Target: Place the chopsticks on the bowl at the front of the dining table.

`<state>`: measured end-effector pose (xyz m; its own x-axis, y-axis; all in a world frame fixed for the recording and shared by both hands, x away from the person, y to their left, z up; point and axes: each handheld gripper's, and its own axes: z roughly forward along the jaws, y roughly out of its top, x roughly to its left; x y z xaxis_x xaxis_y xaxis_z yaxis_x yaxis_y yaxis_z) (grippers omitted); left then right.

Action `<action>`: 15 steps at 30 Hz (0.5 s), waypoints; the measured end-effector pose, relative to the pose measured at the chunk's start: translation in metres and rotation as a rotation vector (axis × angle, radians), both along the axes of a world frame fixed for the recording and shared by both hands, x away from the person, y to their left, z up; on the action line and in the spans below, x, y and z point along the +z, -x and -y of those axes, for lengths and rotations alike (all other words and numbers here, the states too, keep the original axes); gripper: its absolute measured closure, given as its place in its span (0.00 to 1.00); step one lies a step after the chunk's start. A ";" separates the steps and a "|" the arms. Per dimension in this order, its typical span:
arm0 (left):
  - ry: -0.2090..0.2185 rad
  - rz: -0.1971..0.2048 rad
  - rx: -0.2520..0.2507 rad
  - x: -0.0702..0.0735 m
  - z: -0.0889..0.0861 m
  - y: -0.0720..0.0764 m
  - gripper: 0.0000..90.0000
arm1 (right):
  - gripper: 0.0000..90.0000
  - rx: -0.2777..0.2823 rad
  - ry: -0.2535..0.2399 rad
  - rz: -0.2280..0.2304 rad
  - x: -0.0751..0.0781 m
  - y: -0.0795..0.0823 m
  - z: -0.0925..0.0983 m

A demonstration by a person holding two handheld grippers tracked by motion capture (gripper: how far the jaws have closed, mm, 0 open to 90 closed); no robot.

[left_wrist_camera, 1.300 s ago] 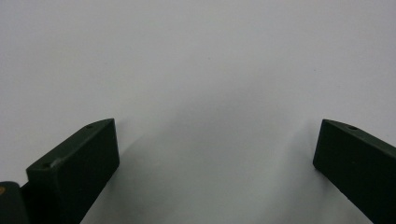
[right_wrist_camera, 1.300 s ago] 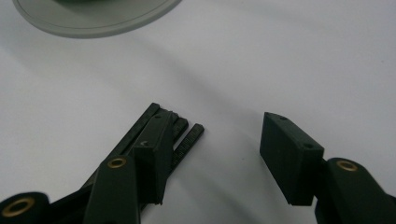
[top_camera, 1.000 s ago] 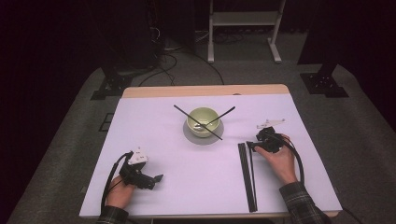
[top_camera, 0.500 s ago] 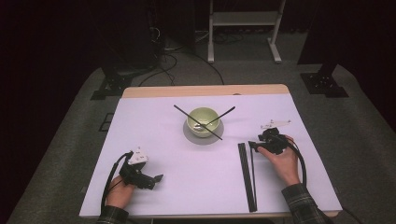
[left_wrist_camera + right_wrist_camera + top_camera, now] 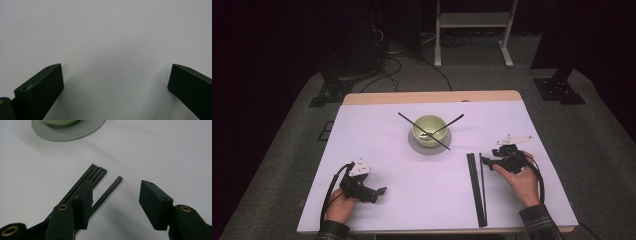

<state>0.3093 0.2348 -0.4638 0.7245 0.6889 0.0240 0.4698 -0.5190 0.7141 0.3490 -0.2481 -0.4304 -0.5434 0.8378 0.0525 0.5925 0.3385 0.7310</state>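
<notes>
On the white table cover (image 5: 412,200), at roughly four o'clock from the bowl, the right gripper (image 5: 488,161) sits in the person's right hand (image 5: 523,181), pointing toward nine o'clock at the top end of a bundle of black sticks (image 5: 475,187). Its jaws are spread, with nothing pinched between them. Seen in the right gripper view, the right gripper (image 5: 113,202) hangs above the black sticks (image 5: 96,173); one loose stick (image 5: 110,188) lies slightly apart from the bundle, under the gap next to the left-hand jaw. Neither jaw can be confirmed as touching a stick.

At table centre stands a pale green bowl (image 5: 428,127) on a grey saucer (image 5: 417,148). Two further sticks (image 5: 412,121) rest crossed over the bowl's rim, their tips spreading toward ten and two o'clock. The saucer's edge (image 5: 72,133) appears at twelve o'clock in the right gripper view.

At about seven o'clock from the bowl, well apart from it, the left gripper (image 5: 381,190) rests low over the cover in the left hand (image 5: 339,206). The left gripper view shows its jaws spread wide over bare white cover (image 5: 112,37).
</notes>
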 end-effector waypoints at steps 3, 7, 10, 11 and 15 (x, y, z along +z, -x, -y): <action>0.000 0.000 0.000 0.000 0.000 0.000 0.00 | 0.48 0.005 -0.001 0.000 0.000 0.009 0.001; 0.000 0.000 0.000 0.000 0.000 0.000 0.00 | 0.48 0.013 -0.001 -0.008 -0.001 0.025 0.002; 0.000 0.000 0.000 0.000 0.000 0.000 0.00 | 0.48 0.017 -0.003 -0.015 -0.003 0.036 0.003; 0.000 0.000 0.000 0.000 0.000 0.000 0.00 | 0.48 0.021 -0.004 -0.017 -0.003 0.040 0.003; 0.000 0.000 0.000 0.000 0.000 0.000 0.00 | 0.48 0.028 -0.001 -0.020 -0.005 0.052 0.003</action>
<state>0.3093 0.2348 -0.4638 0.7244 0.6890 0.0239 0.4698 -0.5187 0.7143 0.2969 -0.2514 -0.4355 -0.5652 0.8224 0.0644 0.5978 0.3545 0.7190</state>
